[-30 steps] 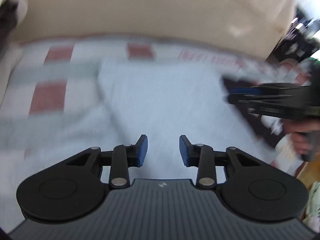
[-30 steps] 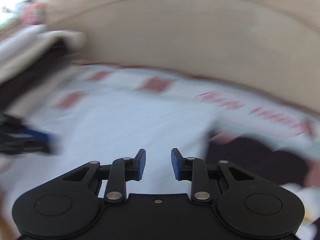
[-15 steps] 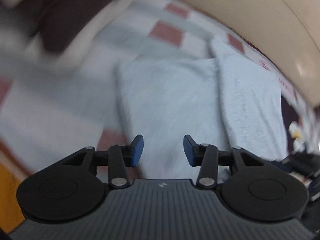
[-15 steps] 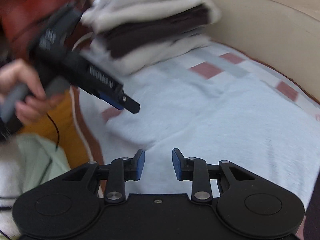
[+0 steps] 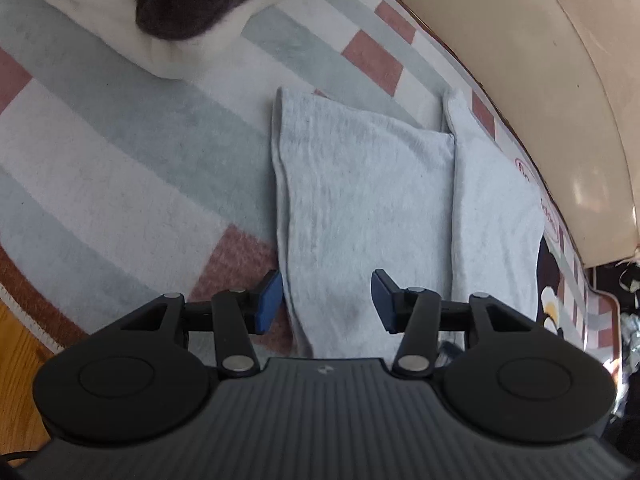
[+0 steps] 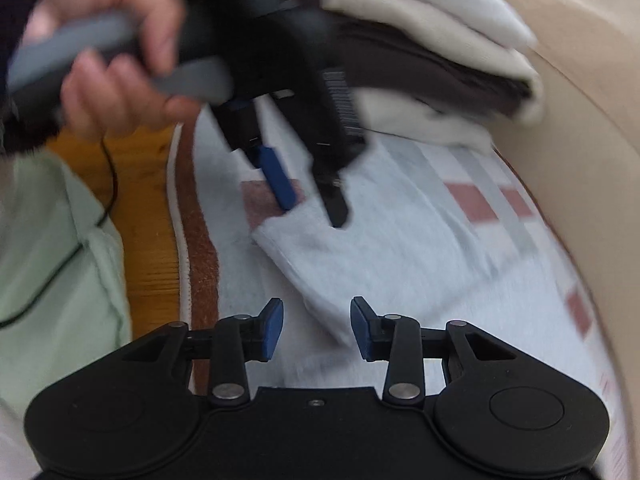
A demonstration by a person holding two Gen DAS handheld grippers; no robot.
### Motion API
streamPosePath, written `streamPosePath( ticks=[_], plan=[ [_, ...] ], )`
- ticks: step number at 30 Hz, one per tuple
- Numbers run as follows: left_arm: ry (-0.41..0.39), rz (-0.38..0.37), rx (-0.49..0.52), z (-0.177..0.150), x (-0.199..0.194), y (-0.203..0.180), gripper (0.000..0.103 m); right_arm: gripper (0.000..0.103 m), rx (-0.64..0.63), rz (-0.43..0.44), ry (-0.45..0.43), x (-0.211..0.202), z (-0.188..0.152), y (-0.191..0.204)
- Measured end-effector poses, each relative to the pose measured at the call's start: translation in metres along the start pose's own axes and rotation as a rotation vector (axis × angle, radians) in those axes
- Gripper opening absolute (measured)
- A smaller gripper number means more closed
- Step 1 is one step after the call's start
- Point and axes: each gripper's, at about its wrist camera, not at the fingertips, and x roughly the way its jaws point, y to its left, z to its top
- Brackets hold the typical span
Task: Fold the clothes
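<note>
Garment: folded light-grey cotton cloth (image 5: 360, 200), frame centre, lying on the striped pink-and-grey blanket (image 5: 120, 184).
Left gripper (image 5: 326, 300): jaws opening, straddling the cloth's near corner, unclenched.
Right gripper (image 6: 316, 328): jaws opening, cloth edge between, not pinched.
Upper left: stack of folded white and brown clothes (image 5: 180, 8).

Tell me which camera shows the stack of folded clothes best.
The right wrist view: the stack of folded clothes appears almost whole, white and dark layers visible, though blurred. The left wrist view catches only its lower corner at the top edge.
</note>
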Motion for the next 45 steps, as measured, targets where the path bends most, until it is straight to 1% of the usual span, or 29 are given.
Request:
streamPosePath(
  ticks=[3,5,6,7,8,9,11,13,15,16,18,19,22,23,24,25,26,27,28,29,30,31,32,34,35,38,40,42,45],
  plan=[
    [-0.008,-0.054,-0.053,0.002,-0.003,0.011,0.048,0.045,-0.091,-0.011,0.050,0.028,0.016,0.014],
    [-0.013,-0.094,-0.090,0.003,-0.005,0.019,0.048,0.048,-0.075,-0.007,0.047,0.038,0.025,0.011],
    [-0.016,-0.114,-0.109,0.004,-0.007,0.022,0.048,0.044,-0.051,-0.007,0.043,0.042,0.030,0.008],
    [-0.025,-0.125,-0.117,0.005,-0.009,0.024,0.048,0.038,0.002,0.008,0.045,0.044,0.033,0.000],
    [-0.035,-0.132,-0.119,0.005,-0.011,0.025,0.048,0.004,0.056,0.024,0.046,0.046,0.037,-0.008],
    [-0.046,-0.139,-0.122,0.006,-0.013,0.026,0.048,0.004,0.126,0.041,0.046,0.046,0.037,-0.019],
    [-0.061,-0.142,-0.120,0.006,-0.016,0.025,0.048,0.004,0.276,0.048,-0.006,0.035,0.031,-0.038],
    [-0.063,-0.157,-0.130,0.005,-0.017,0.025,0.048,0.004,0.413,0.070,-0.035,0.022,0.023,-0.056],
    [-0.060,-0.188,-0.144,0.005,-0.015,0.022,0.054,0.004,0.515,0.094,-0.063,0.010,0.016,-0.069],
    [-0.061,-0.193,-0.153,0.006,-0.013,0.021,0.054,0.004,0.526,0.098,-0.076,0.005,0.014,-0.070],
    [-0.083,-0.149,-0.152,0.009,-0.012,0.017,0.054,0.004,0.522,0.091,-0.087,0.005,0.012,-0.068],
    [-0.094,-0.153,-0.140,0.010,-0.011,0.013,0.054,0.004,0.519,0.087,-0.091,0.006,0.011,-0.068],
    [-0.102,-0.215,-0.131,0.015,-0.003,0.005,0.057,0.004,0.531,0.090,-0.113,0.012,0.008,-0.071],
    [-0.103,-0.230,-0.136,0.016,0.001,0.002,0.062,0.004,0.535,0.089,-0.121,0.012,0.007,-0.072],
    [-0.100,-0.234,-0.129,0.016,0.006,-0.002,0.062,0.004,0.544,0.095,-0.131,0.012,0.005,-0.073],
    [-0.106,-0.235,-0.118,0.016,0.011,-0.004,0.058,0.004,0.554,0.107,-0.142,0.012,0.003,-0.075],
    [-0.115,-0.238,-0.108,0.016,0.015,-0.007,0.030,0.005,0.567,0.122,-0.154,0.011,0.001,-0.076],
    [-0.124,-0.240,-0.099,0.016,0.020,-0.009,0.007,0.007,0.578,0.139,-0.161,0.010,-0.002,-0.079],
    [-0.127,-0.252,-0.092,0.016,0.022,-0.011,0.003,0.010,0.588,0.156,-0.167,0.008,-0.005,-0.082],
    [-0.142,-0.267,-0.089,0.016,0.022,-0.012,0.003,0.014,0.604,0.143,-0.167,0.001,-0.009,-0.086],
    [-0.165,-0.273,-0.072,0.015,0.018,-0.016,0.003,0.031,0.625,0.107,-0.176,-0.008,-0.016,-0.090],
    [-0.189,-0.275,-0.051,0.015,0.013,-0.020,0.003,0.038,0.657,0.063,-0.191,-0.019,-0.028,-0.096],
    [-0.213,-0.278,-0.029,0.014,0.007,-0.024,0.003,0.039,0.669,0.065,-0.185,-0.023,-0.039,-0.098],
    [-0.268,-0.279,0.042,0.012,-0.004,-0.036,0.003,0.030,0.691,0.071,-0.172,-0.030,-0.061,-0.104],
    [-0.278,-0.300,0.072,0.011,-0.007,-0.044,0.003,0.020,0.680,0.068,-0.139,-0.025,-0.068,-0.102],
    [-0.277,-0.395,0.164,0.008,-0.013,-0.070,0.003,0.019,0.650,0.078,-0.055,-0.007,-0.086,-0.096],
    [-0.223,-0.433,0.269,0.004,-0.008,-0.098,0.003,0.020,0.637,0.084,-0.041,0.006,-0.092,-0.088],
    [-0.183,-0.420,0.383,-0.003,0.002,-0.128,0.003,0.021,0.595,0.060,-0.057,0.007,-0.091,-0.081],
    [-0.058,-0.376,0.475,-0.013,0.036,-0.164,0.005,0.021,0.526,0.024,-0.077,0.008,-0.088,-0.071]
  ],
)
